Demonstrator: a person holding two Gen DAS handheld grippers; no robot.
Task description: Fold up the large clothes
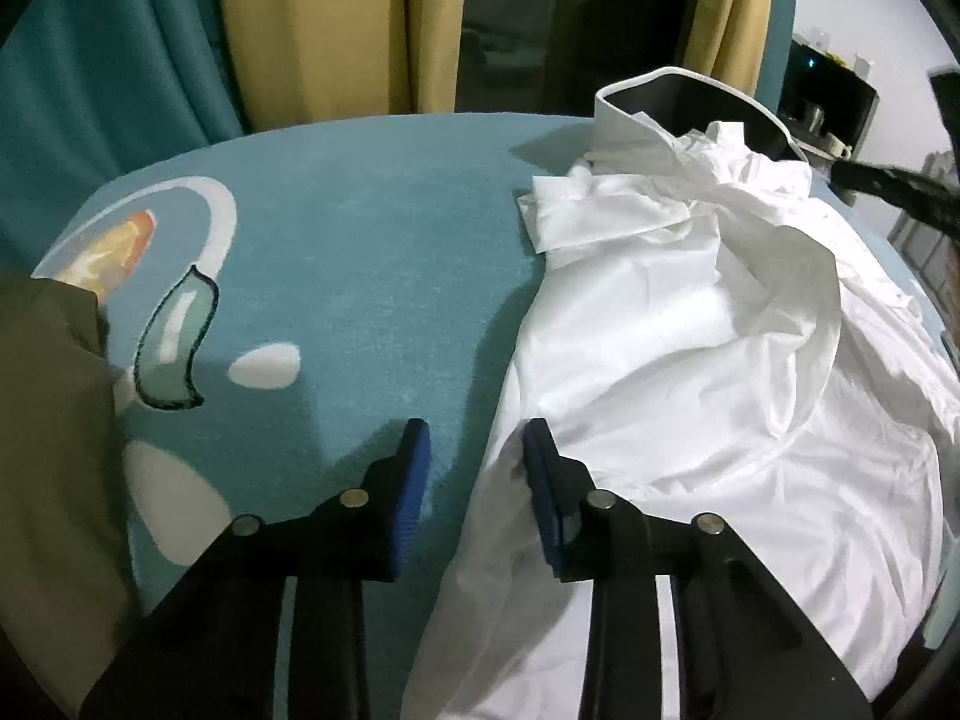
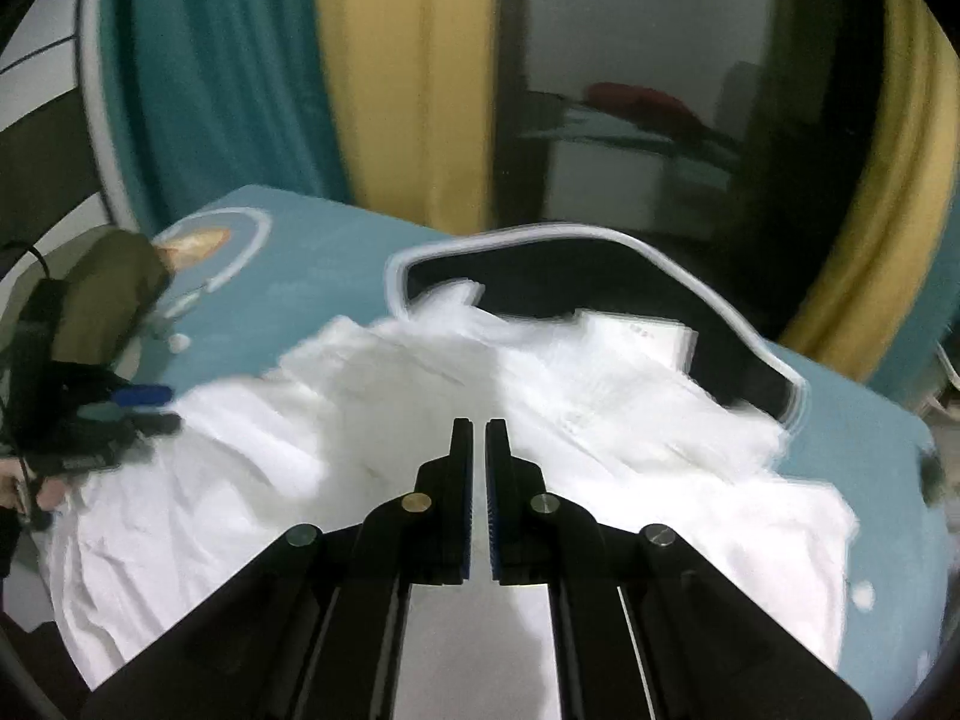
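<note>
A large white shirt (image 1: pixel 690 360) lies crumpled on a teal patterned cover (image 1: pixel 360 252), its collar toward the far side. My left gripper (image 1: pixel 477 453) stands at the shirt's left hem. Its blue pads (image 1: pixel 414 468) are apart. The hem's edge lies in the gap against the right pad, and the left pad does not touch it. In the right wrist view the shirt (image 2: pixel 420 420) is motion-blurred. My right gripper (image 2: pixel 478 438) hovers over its middle, jaws shut with only a slit and no cloth seen between them. The left gripper (image 2: pixel 150 409) shows at the shirt's left edge.
A black patch with a white rim (image 1: pixel 678 96) lies behind the collar. An olive sleeve (image 1: pixel 48 420) fills the left edge. Teal and yellow curtains (image 1: pixel 312 30) hang behind the cover. A shelf with cups (image 1: pixel 828 114) stands at the far right. A dark blurred bar (image 1: pixel 888 192) enters from the right.
</note>
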